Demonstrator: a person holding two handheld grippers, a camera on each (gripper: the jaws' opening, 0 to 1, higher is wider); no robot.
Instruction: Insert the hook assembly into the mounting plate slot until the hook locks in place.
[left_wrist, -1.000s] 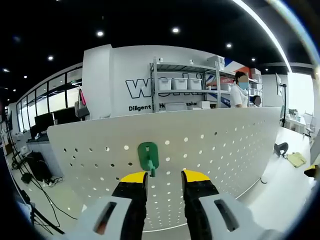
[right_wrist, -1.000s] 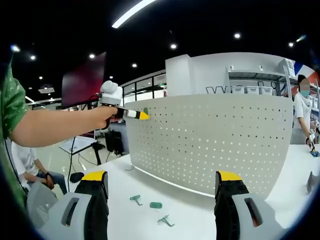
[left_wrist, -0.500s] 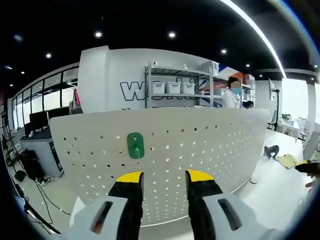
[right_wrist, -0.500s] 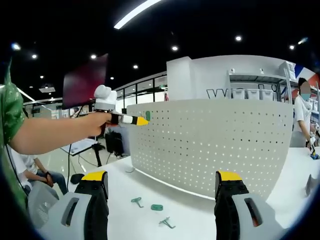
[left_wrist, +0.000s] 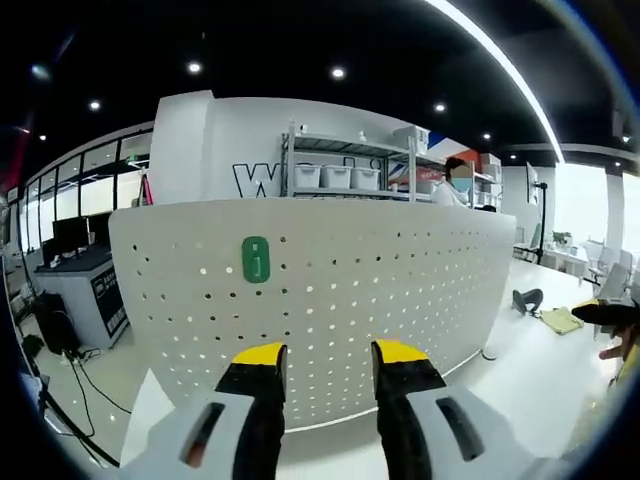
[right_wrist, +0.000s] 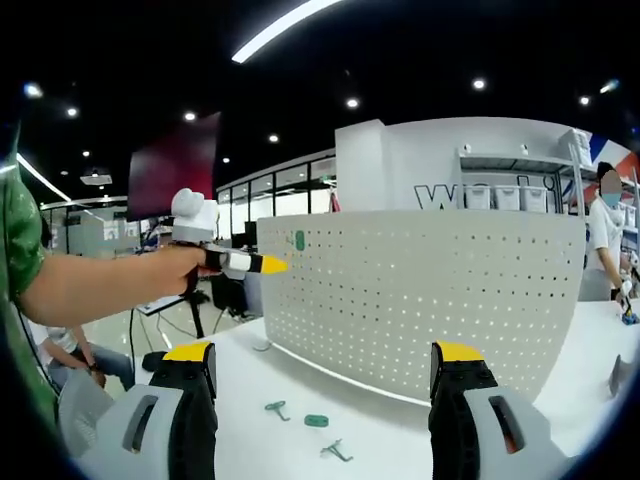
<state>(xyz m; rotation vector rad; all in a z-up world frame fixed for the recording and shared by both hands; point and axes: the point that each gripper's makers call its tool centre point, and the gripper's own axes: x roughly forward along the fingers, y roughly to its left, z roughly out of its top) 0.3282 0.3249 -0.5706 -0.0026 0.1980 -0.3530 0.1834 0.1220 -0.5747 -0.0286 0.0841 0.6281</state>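
A green hook hangs on the upright white perforated mounting plate, near its upper left. My left gripper stands back from the plate, open and empty, below and right of the hook. In the right gripper view the hook shows small on the plate, and the left gripper, held by a hand, is just left of it and apart from it. My right gripper is wide open over the white table with nothing between its jaws.
Three loose green hook parts lie on the white table in front of the plate. A person stands by shelves at the far right. Another person sits at the left.
The left gripper has drawn back and down from the plate, leaving the green hook hanging on it. The right gripper has barely moved.
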